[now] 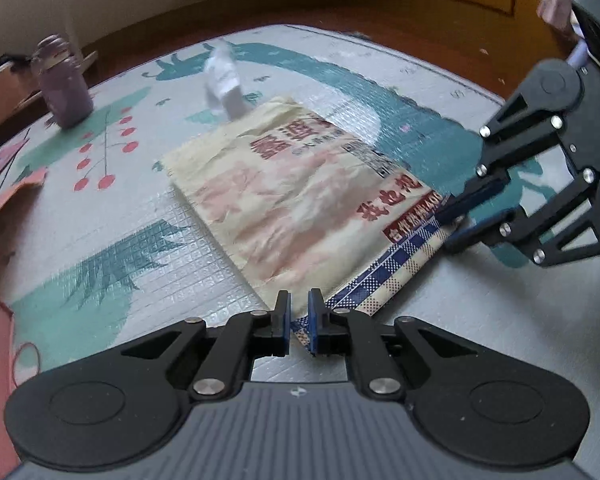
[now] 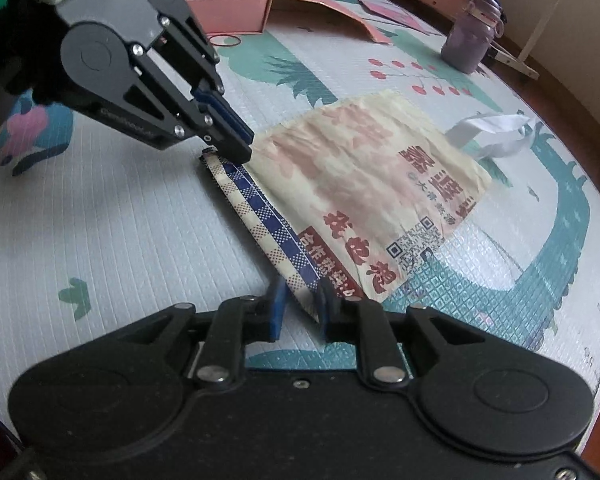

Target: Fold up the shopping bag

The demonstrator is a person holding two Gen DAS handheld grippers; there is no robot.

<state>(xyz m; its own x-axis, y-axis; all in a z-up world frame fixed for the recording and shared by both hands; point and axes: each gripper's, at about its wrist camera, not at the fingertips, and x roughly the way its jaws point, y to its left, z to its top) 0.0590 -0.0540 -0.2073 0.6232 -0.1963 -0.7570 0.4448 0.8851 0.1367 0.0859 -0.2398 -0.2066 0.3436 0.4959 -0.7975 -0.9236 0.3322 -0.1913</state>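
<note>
Shopping bag (image 2: 364,184) lies flat ahead — left gripper (image 1: 299,312) and right gripper (image 2: 300,304), fingers narrowed, seemingly pinch its checked edge's two ends.

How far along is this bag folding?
The shopping bag already lies flat on the mat, apparently folded once. Now the left gripper and right gripper each sit at a corner of its checkered edge. Folding it smaller remains.

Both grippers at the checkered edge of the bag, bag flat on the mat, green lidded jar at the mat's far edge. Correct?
Not quite: the jar is purple, not green, as the right wrist view shows. The rest holds: left gripper and right gripper at the checkered edge of the bag, flat on the mat.
</note>
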